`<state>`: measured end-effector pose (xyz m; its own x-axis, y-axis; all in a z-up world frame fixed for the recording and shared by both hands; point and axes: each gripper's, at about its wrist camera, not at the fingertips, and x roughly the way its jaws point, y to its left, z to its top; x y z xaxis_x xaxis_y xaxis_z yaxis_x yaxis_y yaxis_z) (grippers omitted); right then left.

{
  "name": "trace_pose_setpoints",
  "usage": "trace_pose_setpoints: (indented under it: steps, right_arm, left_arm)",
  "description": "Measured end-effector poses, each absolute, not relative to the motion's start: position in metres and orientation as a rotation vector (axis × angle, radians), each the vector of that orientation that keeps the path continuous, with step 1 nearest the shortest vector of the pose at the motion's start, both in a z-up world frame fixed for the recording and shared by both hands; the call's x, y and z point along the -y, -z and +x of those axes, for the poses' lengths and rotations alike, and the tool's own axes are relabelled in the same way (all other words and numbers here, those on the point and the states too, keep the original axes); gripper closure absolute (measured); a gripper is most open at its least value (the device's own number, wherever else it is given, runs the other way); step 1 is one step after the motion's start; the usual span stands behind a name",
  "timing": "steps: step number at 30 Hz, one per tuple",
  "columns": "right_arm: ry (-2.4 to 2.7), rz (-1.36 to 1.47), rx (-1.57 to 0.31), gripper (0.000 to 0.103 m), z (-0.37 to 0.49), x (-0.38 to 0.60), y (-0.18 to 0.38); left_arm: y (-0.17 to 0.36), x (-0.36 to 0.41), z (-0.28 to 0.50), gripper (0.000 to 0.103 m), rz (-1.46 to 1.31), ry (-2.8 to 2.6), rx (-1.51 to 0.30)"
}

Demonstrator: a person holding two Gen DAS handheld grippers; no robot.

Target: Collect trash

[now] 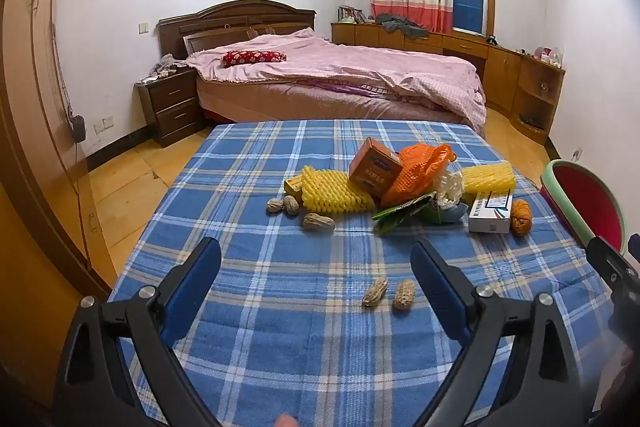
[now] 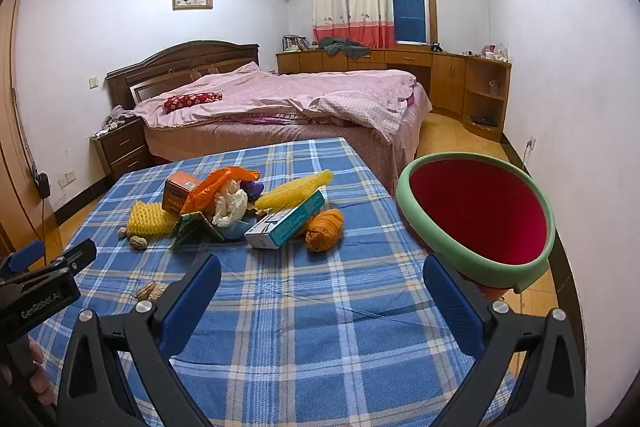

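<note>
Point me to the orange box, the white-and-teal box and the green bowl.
orange box [image 1: 374, 167]: left wrist view, front face.
white-and-teal box [image 2: 286, 223]: right wrist view, long side.
green bowl [image 2: 420, 223]: right wrist view, left rim.

Right tool [image 2: 322, 277] gapes empty over the blue plaid-cloth surface [image 2: 320, 339]; green-rimmed red plastic bowl [image 2: 478, 215] beside its right finger

Both grippers tilt gently downward, side by side. The left gripper [image 1: 316, 259] stands with jaws spread wide, nothing between them; the right gripper [image 2: 322, 277] likewise gapes empty.
</note>
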<state>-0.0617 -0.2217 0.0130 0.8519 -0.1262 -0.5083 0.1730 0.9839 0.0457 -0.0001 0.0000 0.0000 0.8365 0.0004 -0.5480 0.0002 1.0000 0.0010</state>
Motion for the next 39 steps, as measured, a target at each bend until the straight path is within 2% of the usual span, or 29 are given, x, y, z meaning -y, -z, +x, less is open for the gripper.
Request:
trace_pose_setpoints:
  steps: [39]
  right_arm:
    - [0.157,0.093,-0.529,0.0,-0.0619,0.2207,-0.0133]
  left_arm:
    - [-0.0012,-0.0017,-0.0008,0.008,-0.009,-0.003,-0.593]
